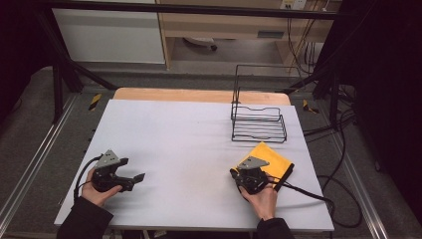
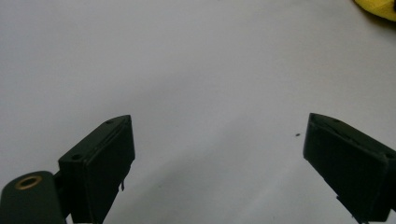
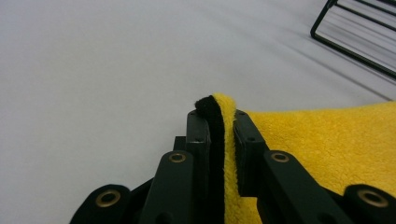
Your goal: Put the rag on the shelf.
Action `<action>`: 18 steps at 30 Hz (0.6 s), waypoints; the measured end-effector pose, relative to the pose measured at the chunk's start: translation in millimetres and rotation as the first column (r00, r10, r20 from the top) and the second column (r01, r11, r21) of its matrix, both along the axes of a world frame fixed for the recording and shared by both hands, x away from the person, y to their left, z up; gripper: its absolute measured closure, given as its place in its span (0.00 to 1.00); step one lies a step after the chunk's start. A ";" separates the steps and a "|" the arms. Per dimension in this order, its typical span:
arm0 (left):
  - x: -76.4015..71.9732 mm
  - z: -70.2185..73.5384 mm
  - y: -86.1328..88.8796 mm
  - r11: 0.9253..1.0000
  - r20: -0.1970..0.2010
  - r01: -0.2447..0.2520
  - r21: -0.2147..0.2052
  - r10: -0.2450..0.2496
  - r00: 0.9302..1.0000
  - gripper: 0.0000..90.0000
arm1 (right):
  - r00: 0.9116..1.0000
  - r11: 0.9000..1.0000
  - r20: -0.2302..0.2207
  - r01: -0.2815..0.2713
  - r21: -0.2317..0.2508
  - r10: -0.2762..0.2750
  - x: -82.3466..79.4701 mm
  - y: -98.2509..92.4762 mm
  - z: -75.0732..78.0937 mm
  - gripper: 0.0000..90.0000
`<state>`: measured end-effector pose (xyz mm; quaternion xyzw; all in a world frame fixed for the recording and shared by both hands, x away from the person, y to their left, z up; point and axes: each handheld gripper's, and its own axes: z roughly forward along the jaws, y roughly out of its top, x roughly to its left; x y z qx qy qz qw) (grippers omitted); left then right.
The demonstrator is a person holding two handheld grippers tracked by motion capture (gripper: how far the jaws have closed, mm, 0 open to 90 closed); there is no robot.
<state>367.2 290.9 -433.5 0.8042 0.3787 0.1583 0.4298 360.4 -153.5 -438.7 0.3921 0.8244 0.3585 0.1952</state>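
Note:
A yellow cloth with a black underside (image 1: pixel 271 159) lies on the white table (image 1: pixel 189 144) at the front right. My right gripper (image 1: pixel 244 172) is shut on the cloth's near left edge. In the right gripper view the cloth (image 3: pixel 327 135) spreads to the right, and its black and yellow edge is pinched upright between the two pads of the right gripper (image 3: pixel 218 122). My left gripper (image 1: pixel 133 169) rests at the front left, held by a hand, jaws open. The left gripper (image 2: pixel 217 135) has bare table between its jaws, and a corner of the cloth (image 2: pixel 379 8) shows at the top right.
A black wire rack (image 1: pixel 258 119) stands at the back right of the table, just beyond the cloth; its corner (image 3: pixel 359 32) shows in the right gripper view. Cables (image 1: pixel 318 196) trail off the right edge. A wooden strip (image 1: pixel 199 94) runs along the far edge.

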 end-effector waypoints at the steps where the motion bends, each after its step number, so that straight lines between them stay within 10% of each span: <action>1: 0.0 0.0 0.0 1.000 0.000 0.000 0.002 0.000 1.000 0.10 | 1.000 1.000 -0.006 0.000 0.023 0.000 -0.8 -0.4 2.8 0.88; 18: 0.0 0.3 -0.2 1.000 -0.001 -0.002 0.005 0.002 1.000 0.10 | 0.968 0.959 -0.014 -0.245 0.145 0.249 -17.7 59.5 7.1 0.88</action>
